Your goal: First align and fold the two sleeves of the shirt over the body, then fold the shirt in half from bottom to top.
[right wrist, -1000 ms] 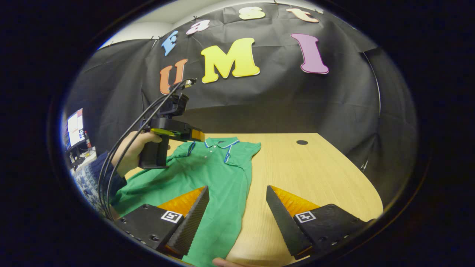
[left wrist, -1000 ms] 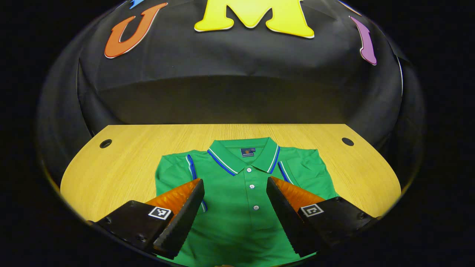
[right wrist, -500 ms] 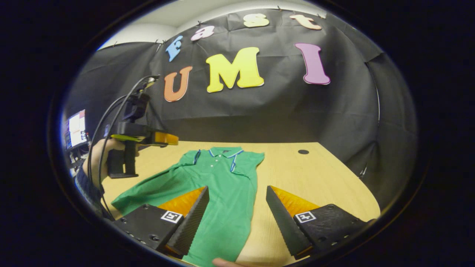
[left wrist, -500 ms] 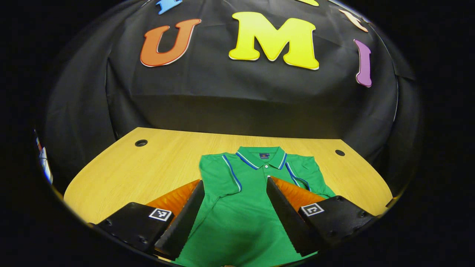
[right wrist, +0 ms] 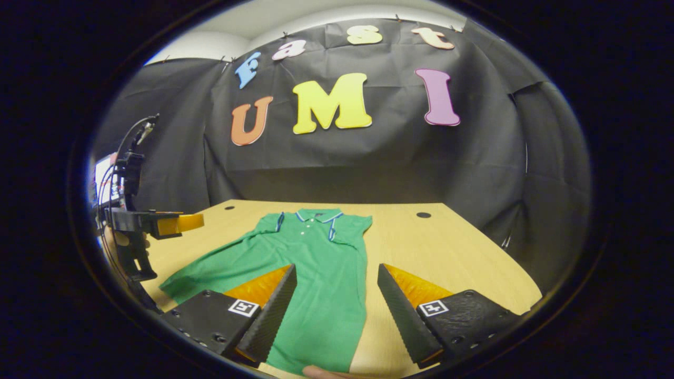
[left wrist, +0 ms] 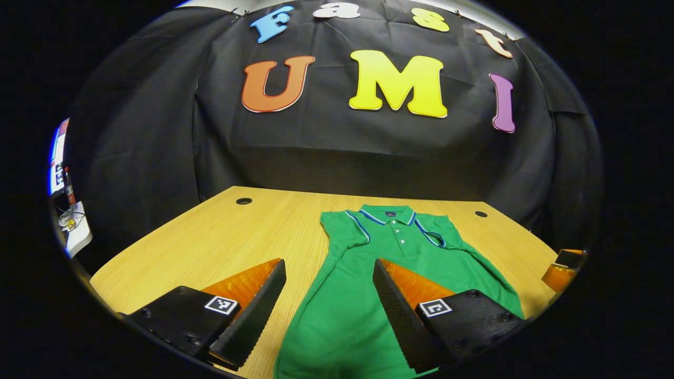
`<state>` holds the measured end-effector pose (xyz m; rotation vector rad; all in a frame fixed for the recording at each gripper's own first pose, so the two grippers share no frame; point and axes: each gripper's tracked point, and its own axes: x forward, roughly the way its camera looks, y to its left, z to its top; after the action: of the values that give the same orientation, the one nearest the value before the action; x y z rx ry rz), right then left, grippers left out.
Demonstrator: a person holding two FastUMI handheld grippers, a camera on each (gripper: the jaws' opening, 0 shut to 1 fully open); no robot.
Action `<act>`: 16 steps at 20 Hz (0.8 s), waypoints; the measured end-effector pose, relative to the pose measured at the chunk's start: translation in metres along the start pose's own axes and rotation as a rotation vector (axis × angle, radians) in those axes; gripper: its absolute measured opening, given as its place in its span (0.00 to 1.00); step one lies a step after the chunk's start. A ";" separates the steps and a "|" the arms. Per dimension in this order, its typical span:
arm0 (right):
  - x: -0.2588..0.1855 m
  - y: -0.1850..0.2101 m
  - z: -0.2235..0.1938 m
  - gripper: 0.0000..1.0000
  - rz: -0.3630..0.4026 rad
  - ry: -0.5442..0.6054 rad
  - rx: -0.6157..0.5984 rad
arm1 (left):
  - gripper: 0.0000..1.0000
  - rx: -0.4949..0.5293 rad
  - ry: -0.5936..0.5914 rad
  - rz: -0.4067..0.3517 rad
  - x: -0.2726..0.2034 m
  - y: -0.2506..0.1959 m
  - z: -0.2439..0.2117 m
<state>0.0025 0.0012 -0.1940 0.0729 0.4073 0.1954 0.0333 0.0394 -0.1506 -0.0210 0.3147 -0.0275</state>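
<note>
A green polo shirt (left wrist: 363, 284) lies flat on the wooden table (left wrist: 210, 247), collar (left wrist: 387, 215) at the far end, buttons up. Its side edges run straight and no sleeve sticks out past them. My left gripper (left wrist: 329, 310) hangs open above the shirt's near left edge, holding nothing. In the right gripper view the same shirt (right wrist: 316, 268) spreads toward the left, and my right gripper (right wrist: 337, 310) stands open over its near right edge, also holding nothing. The left gripper (right wrist: 158, 223) shows at the far left, off the shirt. The right gripper (left wrist: 566, 263) peeks in at the right rim.
Two cable holes (left wrist: 244, 200) (left wrist: 480, 213) sit near the table's far corners. Bare wood lies on both sides of the shirt. A monitor (right wrist: 105, 184) stands beyond the table's left side. A fingertip (right wrist: 321, 372) shows at the bottom edge.
My left gripper has drawn back and moved left from above the shirt's chest to its left edge, staying open. The right gripper has hardly moved. The shirt lies as before.
</note>
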 end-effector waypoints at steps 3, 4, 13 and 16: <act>-0.015 0.007 -0.025 0.94 -0.012 0.007 -0.021 | 1.00 0.025 0.012 0.010 -0.028 0.005 -0.032; -0.019 0.010 -0.035 0.94 -0.013 0.013 -0.026 | 1.00 0.022 0.021 0.009 -0.036 0.007 -0.044; -0.036 -0.001 -0.095 0.95 -0.093 0.086 0.061 | 1.00 -0.078 0.120 -0.013 -0.049 0.016 -0.120; -0.033 0.000 -0.111 0.95 -0.085 0.132 0.067 | 1.00 -0.030 0.114 0.002 -0.046 0.015 -0.125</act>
<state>-0.0712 -0.0024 -0.2827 0.1090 0.5473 0.1027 -0.0485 0.0542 -0.2558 -0.0485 0.4292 -0.0222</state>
